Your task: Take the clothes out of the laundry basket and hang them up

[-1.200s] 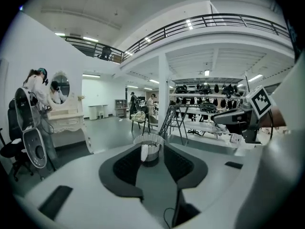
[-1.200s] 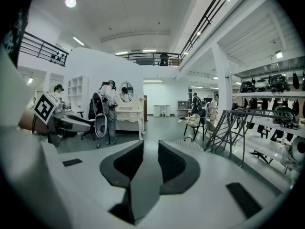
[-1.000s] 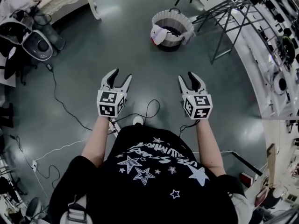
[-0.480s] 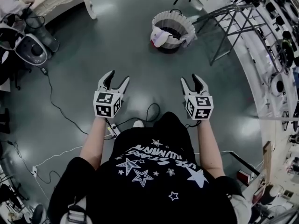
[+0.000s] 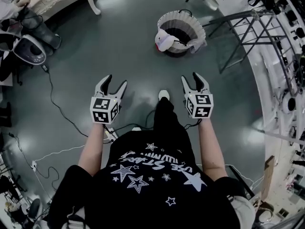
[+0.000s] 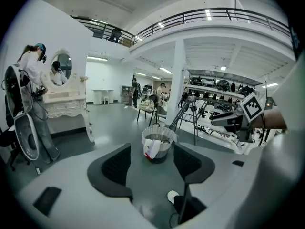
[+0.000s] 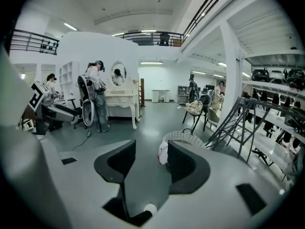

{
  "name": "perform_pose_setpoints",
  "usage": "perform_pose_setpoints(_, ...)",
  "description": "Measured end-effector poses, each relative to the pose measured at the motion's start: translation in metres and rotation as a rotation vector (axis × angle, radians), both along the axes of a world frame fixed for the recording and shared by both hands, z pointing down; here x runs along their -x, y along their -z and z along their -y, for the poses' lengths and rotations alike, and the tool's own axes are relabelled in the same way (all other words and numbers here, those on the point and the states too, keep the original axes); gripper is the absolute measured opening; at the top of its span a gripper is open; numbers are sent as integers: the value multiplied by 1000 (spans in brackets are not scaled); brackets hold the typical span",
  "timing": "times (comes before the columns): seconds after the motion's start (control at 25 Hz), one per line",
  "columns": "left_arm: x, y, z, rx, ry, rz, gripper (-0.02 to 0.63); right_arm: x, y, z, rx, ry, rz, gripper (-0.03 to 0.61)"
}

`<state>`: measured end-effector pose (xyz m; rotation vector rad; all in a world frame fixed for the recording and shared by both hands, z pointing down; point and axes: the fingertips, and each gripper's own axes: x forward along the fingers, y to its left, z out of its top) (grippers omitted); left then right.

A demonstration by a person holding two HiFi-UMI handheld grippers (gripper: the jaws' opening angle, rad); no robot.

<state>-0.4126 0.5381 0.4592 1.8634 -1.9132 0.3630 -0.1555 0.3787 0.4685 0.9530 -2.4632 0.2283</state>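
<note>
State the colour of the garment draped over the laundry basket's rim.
White garment, with a red patch low down; clearest in the left gripper view.

You have bare floor [image 5: 138, 46] ahead right up to the laundry basket [image 5: 196, 26], with your own shoe [image 5: 163, 95] out in the middle, a cable [image 5: 59, 109] trailing at the left, and the metal rack [image 5: 237, 42] standing just beside the basket's right.

Place: large lab or studio hall
Far left: white dressing table [image 6: 66, 106], oval mirror [image 6: 60, 69]
Right: equipment racks [image 6: 214, 87]
Above: railed mezzanine [image 6: 214, 14]
</note>
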Motion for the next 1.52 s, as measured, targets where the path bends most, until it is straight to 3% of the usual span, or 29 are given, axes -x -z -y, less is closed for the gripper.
perform_pose_setpoints(0.32, -16, 0, 136, 60, 39, 20, 285, 8, -28, 139, 74, 93, -13, 212)
perform_pose_setpoints(0.68, -28, -13, 229, 110, 100, 14, 285, 20, -69, 230, 150, 223, -56, 212)
perform_pose_setpoints(1.04, -12, -31, 244, 123, 148, -13, 285, 57, -96, 242, 154, 322, -124, 212)
perform_pose_setpoints(1.24, 12, -64, 253, 148, 138, -18, 285, 96, -126, 238, 143, 414, -221, 212)
perform_pose_setpoints(1.52, 50, -124, 277, 157, 111, -94, 285, 152, -184, 241, 66, 538, -409, 212)
